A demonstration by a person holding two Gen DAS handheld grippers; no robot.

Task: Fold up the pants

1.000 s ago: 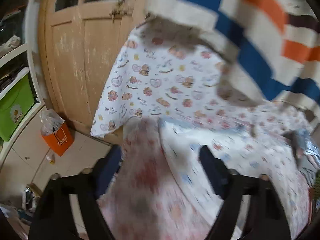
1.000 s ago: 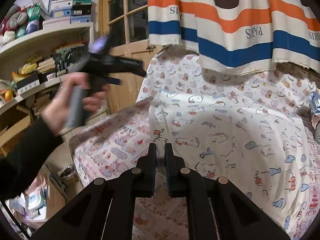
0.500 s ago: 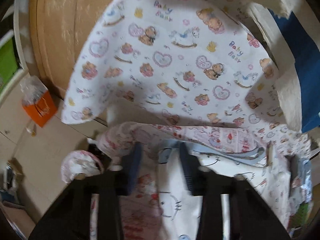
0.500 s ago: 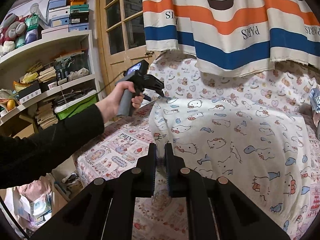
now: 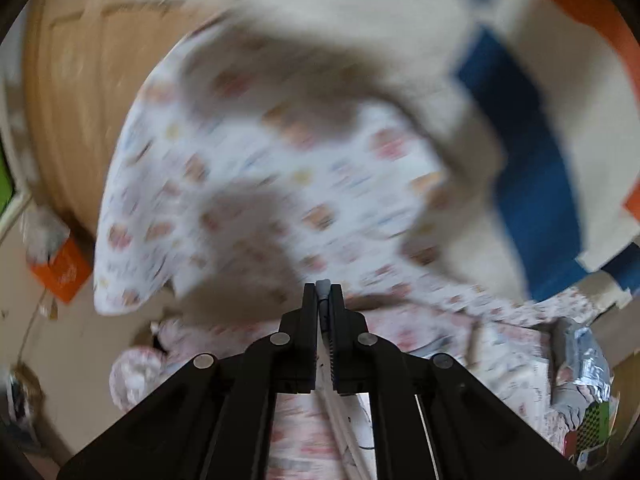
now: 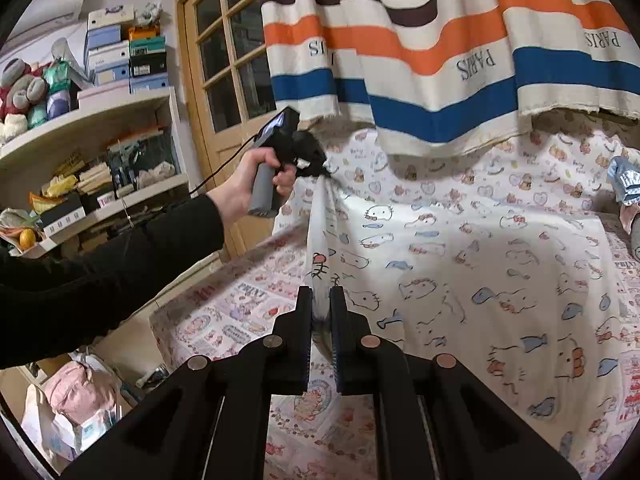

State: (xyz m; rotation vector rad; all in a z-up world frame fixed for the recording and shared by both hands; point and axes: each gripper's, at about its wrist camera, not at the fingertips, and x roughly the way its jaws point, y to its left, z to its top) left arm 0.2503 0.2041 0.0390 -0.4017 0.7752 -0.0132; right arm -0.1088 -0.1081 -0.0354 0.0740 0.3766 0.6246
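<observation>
Pants (image 6: 460, 280): white cotton with a cartoon cat-and-fish print, spread on the bed (image 6: 224, 316), left edge lifted. Thin, soft and light by the look; will drape and sag wherever unsupported, no stiffness, low slip risk on ribbed pads. Best held at seams, hem or waistband corners, two points along one edge so it stays taut.

Right hand-held gripper (image 6: 320, 304), near: jaws pinched together on the left edge of the pants. Left hand-held gripper (image 6: 310, 160), farther along and higher, clamped on the same edge; a tight ridge of fabric runs between the two. In the left wrist view, left hand-held gripper (image 5: 323, 300) shows jaws closed with a sliver of pale cloth between the tips; background heavily motion-blurred.

Versus half a second ago: left jaws were open over the edge, now shut on it; the edge lay slack on the bed, now pulled up and stretched. Right grip unchanged.

Striped curtain (image 6: 440, 60) hangs behind, shelves (image 6: 88, 120) far left.
</observation>
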